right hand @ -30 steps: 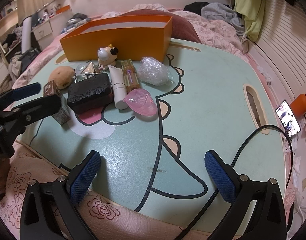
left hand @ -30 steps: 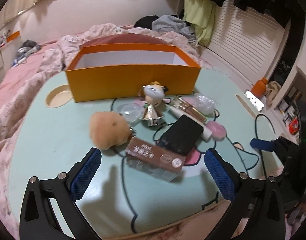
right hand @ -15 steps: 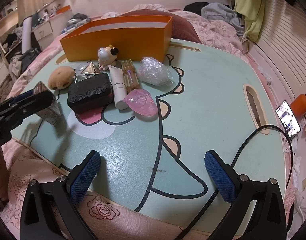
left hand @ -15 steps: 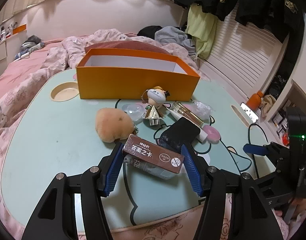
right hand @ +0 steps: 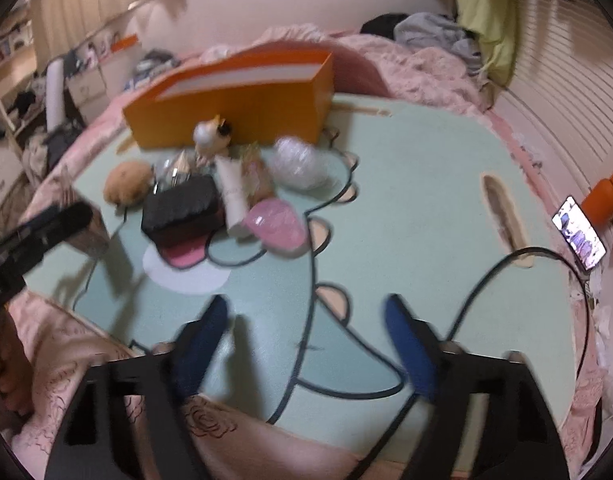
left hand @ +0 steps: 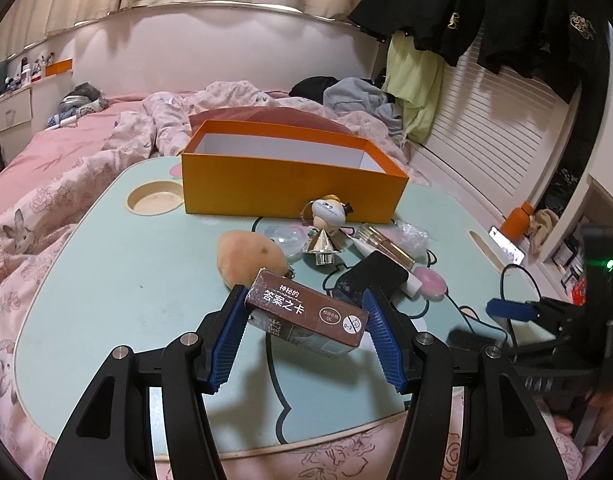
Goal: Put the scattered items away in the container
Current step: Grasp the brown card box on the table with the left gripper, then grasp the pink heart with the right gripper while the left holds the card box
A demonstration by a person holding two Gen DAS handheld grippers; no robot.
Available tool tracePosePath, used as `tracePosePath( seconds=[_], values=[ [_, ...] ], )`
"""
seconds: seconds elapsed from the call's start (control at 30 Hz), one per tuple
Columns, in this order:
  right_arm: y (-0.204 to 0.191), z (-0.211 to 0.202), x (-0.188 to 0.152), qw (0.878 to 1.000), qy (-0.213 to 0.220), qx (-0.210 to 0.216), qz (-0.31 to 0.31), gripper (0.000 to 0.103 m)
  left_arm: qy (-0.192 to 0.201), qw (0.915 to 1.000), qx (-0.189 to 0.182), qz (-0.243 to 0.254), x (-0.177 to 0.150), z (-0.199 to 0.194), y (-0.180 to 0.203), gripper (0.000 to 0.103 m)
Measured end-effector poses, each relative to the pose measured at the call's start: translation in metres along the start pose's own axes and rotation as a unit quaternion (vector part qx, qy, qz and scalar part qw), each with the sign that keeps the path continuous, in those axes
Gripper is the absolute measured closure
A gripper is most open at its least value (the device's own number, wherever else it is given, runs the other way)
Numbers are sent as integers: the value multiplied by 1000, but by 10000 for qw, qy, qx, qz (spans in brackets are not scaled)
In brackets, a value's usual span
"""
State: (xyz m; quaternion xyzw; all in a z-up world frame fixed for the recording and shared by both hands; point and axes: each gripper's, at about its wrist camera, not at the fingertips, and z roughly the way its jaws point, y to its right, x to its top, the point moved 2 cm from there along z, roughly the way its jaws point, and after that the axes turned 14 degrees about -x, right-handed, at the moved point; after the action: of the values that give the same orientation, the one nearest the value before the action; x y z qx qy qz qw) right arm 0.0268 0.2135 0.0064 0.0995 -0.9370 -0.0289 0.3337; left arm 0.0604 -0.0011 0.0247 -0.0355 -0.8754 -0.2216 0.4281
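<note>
left gripper (left hand: 304, 322): clamped on the brown card box (left hand: 306, 312), box lifted clear of table (left hand: 106, 280), near its front edge
plush ball (left hand: 250, 256): on table, not yet tidied
orange container (left hand: 294, 184): at table's far side, looks empty inside, nothing stowed yet
figurine (left hand: 330, 212), black pouch (left hand: 370, 280), tubes, pink case (left hand: 430, 280): loose in front of container
right gripper (right hand: 306, 340): jaws closing, nothing between them, over bare table
progress: first item in hand, the rest left

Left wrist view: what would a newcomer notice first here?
First, the brown card box, clamped between the blue pads of the left hand-held gripper and lifted off the table. Behind it stands the open orange box, empty as far as visible, with small items scattered before it.
</note>
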Motion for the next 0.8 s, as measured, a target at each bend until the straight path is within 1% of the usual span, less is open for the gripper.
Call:
tracePosePath(
  seconds=[0.07,0.1,0.17,0.2,0.23,0.27,0.37,0.47,0.53,0.6,0.67,0.7,0.8],
  values=[
    [4,-5,6,9997,197,73,137,48,-7,10000,10,24,0,1,1,43],
    [6,-7,10,9994,276,119,190,52,-11,10000,16,38,0,1,1,43],
    [9,-8,16,9989,356,176,260,73,-15,10000,32,54,0,1,1,43],
    [11,-6,18,9988,354,207,282,78,-17,10000,38,56,-1,1,1,43],
    [12,-3,21,9987,324,256,313,87,-16,10000,45,56,-1,1,1,43],
    [12,0,23,9985,268,328,351,92,-13,10000,46,55,-1,1,1,43],
    [14,6,24,9977,175,507,413,94,-17,10000,41,57,-1,1,1,43],
    [10,6,29,9974,233,605,321,94,-19,10000,37,63,-1,1,1,43],
    [6,4,32,9963,260,768,268,93,-20,10000,34,72,-1,0,1,43],
    [2,3,34,9951,317,897,268,89,2,10000,32,77,-1,-1,1,43],
    [-4,4,36,9949,314,937,179,73,13,10000,22,78,0,-1,1,43],
    [-6,5,37,9953,288,914,145,71,11,10000,18,78,0,-1,1,43],
    [-13,14,39,9958,143,901,60,71,-5,10000,8,81,0,-1,1,43]
  ],
)
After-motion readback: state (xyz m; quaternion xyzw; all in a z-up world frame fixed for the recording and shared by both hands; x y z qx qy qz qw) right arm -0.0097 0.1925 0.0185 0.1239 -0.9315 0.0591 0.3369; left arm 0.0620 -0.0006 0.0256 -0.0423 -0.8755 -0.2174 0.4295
